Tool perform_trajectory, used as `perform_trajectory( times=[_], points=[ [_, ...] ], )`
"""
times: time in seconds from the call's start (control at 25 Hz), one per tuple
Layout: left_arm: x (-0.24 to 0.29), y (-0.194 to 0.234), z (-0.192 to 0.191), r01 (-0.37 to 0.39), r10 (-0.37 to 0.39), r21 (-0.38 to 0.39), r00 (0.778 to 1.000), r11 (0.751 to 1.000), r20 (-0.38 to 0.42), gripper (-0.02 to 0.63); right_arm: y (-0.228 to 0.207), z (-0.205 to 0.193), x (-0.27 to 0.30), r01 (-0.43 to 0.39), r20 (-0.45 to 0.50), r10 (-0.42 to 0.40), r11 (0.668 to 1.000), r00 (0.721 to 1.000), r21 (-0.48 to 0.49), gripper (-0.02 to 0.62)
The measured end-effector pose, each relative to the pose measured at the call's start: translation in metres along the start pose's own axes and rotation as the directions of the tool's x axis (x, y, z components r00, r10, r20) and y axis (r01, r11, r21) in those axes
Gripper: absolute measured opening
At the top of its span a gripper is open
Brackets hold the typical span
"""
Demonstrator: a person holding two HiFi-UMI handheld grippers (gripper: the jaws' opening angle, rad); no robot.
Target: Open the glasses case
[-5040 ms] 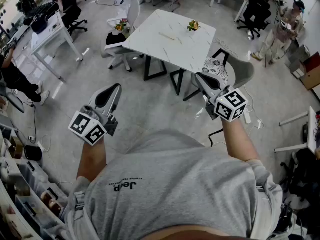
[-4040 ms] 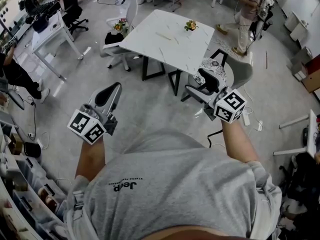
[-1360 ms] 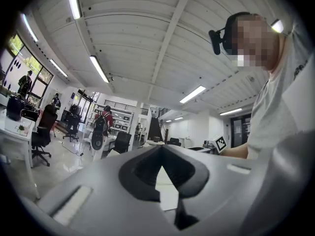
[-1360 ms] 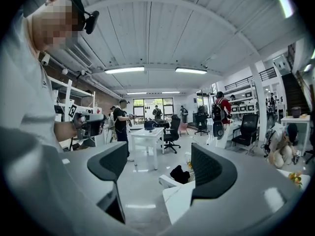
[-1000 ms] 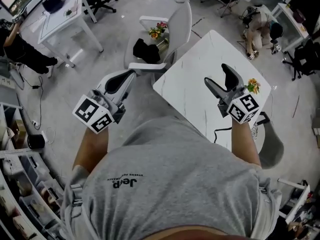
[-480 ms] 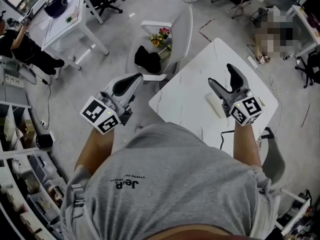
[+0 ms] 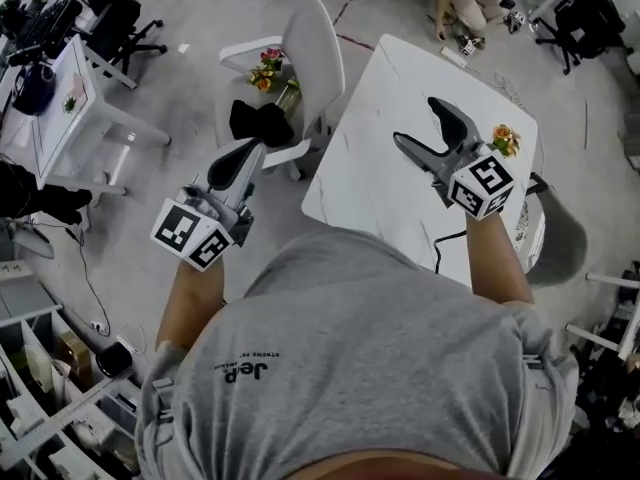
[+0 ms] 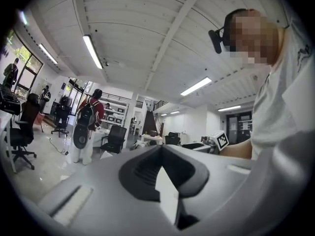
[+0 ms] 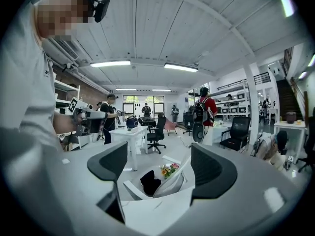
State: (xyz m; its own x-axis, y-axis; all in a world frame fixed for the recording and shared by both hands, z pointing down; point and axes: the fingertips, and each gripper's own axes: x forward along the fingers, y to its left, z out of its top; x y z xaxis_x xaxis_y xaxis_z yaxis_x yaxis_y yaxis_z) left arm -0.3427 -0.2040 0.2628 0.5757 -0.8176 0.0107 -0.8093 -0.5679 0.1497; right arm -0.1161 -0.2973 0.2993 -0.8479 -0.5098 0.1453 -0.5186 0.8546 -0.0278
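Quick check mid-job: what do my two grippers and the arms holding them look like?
Both are light grey with long tapered jaws lined with black pads. The left gripper and the right gripper each carry a white cube printed with black square markers. The person's arms come out of a grey short-sleeved T-shirt with small dark lettering.

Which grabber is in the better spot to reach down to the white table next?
Right, probably. The right gripper hangs over the white table, jaws apart. The left gripper is off the table, over the floor near the white chair, jaws together.
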Motion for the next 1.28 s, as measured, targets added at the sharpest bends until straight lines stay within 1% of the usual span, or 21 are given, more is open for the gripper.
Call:
perform_trajectory(
  times=[0.16, 0.36, 0.52, 0.64, 0.72, 0.84, 1.0, 1.12, 1.28],
  points=[
    [0.014, -0.002, -0.001, 0.028, -0.028, -0.013, 1.000, 1.000, 0.003, 0.054, -0.009, 0.000, -0.010, 0.029, 0.000, -0.029, 1.000, 1.000, -0.006, 0.382],
    [0.036, -0.009, -0.010, 0.045, -0.045, -0.017, 0.999, 0.999, -0.028, 0.055, -0.028, -0.005, -0.020, 0.035, -0.004, -0.035, 0.999, 0.999, -0.023, 0.382],
    [0.068, -0.019, -0.024, 0.070, -0.071, -0.018, 0.996, 0.997, -0.060, 0.055, -0.056, -0.025, -0.035, 0.068, -0.026, -0.069, 0.997, 0.997, -0.038, 0.382],
    [0.103, -0.033, -0.041, 0.121, -0.122, -0.023, 0.987, 0.992, -0.106, 0.055, -0.078, -0.053, -0.055, 0.112, -0.069, -0.114, 0.993, 0.991, -0.033, 0.382],
    [0.129, -0.045, -0.059, 0.165, -0.167, -0.032, 0.976, 0.986, -0.141, 0.055, -0.094, -0.077, -0.070, 0.144, -0.106, -0.146, 0.989, 0.984, -0.024, 0.382],
    [0.170, -0.066, -0.093, 0.227, -0.235, -0.062, 0.953, 0.972, -0.191, 0.055, -0.118, -0.116, -0.093, 0.187, -0.158, -0.188, 0.982, 0.969, -0.016, 0.382],
    [0.220, -0.093, -0.140, 0.286, -0.303, -0.101, 0.924, 0.953, -0.235, 0.054, -0.145, -0.174, -0.115, 0.202, -0.241, -0.201, 0.979, 0.950, -0.018, 0.382],
    [0.251, -0.111, -0.174, 0.316, -0.344, -0.141, 0.899, 0.938, -0.271, 0.055, -0.149, -0.216, -0.124, 0.162, -0.310, -0.165, 0.986, 0.936, -0.035, 0.381],
    [0.281, -0.126, -0.214, 0.326, -0.376, -0.200, 0.870, 0.924, -0.320, 0.055, -0.139, -0.264, -0.120, 0.050, -0.370, -0.080, 0.995, 0.925, -0.089, 0.380]
  ],
)
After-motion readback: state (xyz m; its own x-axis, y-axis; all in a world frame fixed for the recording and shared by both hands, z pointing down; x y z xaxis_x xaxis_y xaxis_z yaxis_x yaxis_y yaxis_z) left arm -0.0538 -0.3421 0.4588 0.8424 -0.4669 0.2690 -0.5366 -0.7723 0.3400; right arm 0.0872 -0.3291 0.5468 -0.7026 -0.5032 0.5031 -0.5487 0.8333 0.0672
